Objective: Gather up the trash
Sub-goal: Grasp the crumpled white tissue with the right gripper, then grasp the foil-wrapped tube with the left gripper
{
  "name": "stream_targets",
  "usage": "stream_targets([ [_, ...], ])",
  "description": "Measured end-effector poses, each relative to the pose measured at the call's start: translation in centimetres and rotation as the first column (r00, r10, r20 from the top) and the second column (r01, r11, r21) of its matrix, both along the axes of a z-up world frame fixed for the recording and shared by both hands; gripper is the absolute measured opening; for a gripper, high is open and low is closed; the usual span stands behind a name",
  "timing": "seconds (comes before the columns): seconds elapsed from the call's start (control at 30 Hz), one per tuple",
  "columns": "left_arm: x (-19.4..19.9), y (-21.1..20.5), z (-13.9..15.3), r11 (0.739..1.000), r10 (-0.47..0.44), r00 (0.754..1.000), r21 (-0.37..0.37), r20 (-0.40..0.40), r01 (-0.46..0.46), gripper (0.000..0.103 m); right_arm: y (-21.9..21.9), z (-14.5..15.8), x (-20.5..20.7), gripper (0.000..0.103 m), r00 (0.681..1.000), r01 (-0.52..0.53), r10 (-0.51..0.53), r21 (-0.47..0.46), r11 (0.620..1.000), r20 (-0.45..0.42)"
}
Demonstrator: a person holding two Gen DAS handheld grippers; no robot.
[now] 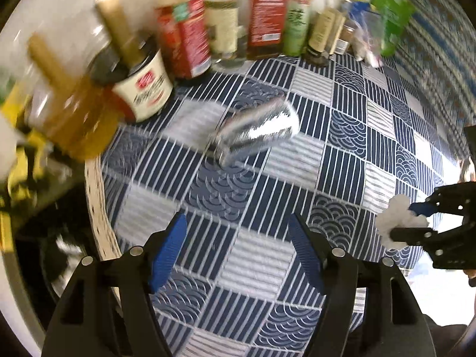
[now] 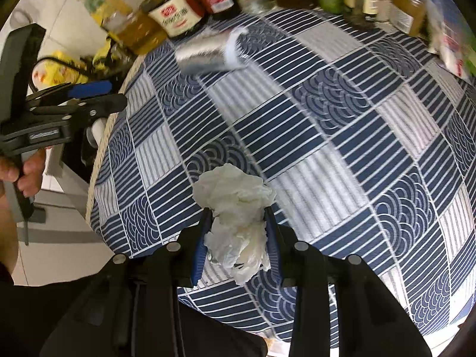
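Bottles crowd behind silver wrapper; right claw grips tissue.

- The left gripper hangs over the blue-and-white patterned tablecloth, blue-padded jaws spread with nothing between them.
- A crumpled silver foil wrapper lies ahead on the cloth.
- The right gripper pinches a crumpled white tissue.
- Blurred bottles and jars line the far edge.

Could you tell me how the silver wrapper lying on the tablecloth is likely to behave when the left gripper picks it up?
The wrapper looks thin and crinkled, so probably light and floppy. Its shiny foil may slip or crush between the fingers.
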State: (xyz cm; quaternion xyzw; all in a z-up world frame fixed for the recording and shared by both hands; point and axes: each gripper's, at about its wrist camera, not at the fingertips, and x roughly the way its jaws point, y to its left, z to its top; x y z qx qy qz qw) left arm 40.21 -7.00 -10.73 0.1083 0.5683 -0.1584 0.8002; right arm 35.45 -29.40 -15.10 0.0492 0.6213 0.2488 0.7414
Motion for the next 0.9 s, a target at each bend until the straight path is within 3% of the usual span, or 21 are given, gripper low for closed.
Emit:
stream_targets([
  [0.1, 1.5, -1.7, 0.3, 0.998, -0.065, 0.998, 0.005, -0.026, 0.065, 0.069, -1.4, 0.0, 0.2, 0.036, 0.999, 0.044, -0.044, 0.039, 0.998, 0.003],
  [0.23, 2.9, -4.3, -0.6, 0.975, -0.173, 0.985, 0.141, -0.002, 0.171, 0.069, -2.9, 0.0, 0.3, 0.036, 0.994, 0.110, -0.110, 0.089, 0.990, -0.002],
  [0.37, 3.7, -6.6, -2.5, 0.912, -0.303, 0.952, 0.278, -0.039, 0.302, 0.069, -3.8, 0.2, 0.2, 0.036, 0.988, 0.156, -0.157, 0.169, 0.973, -0.008],
  [0.5, 4.5, -8.4, -3.8, 0.838, -0.409, 0.910, 0.368, -0.062, 0.402, 0.069, -4.7, 0.2, 0.1, 0.036, 0.979, 0.201, -0.200, 0.214, 0.956, -0.024],
  [0.6, 5.6, -9.0, -4.8, 0.801, -0.440, 0.894, 0.412, -0.088, 0.435, 0.068, -5.4, -0.1, 0.1, 0.036, 0.974, 0.228, -0.225, 0.220, 0.949, -0.038],
  [0.73, 6.9, -9.3, -6.3, 0.782, -0.459, 0.879, 0.409, -0.132, 0.470, 0.056, -6.1, -0.5, -0.4, 0.036, 0.964, 0.266, -0.260, 0.207, 0.942, -0.058],
  [0.9, 8.0, -9.3, -6.8, 0.781, -0.471, 0.870, 0.391, -0.146, 0.488, 0.056, -6.5, -0.8, -0.8, 0.036, 0.954, 0.301, -0.291, 0.193, 0.934, -0.077],
])
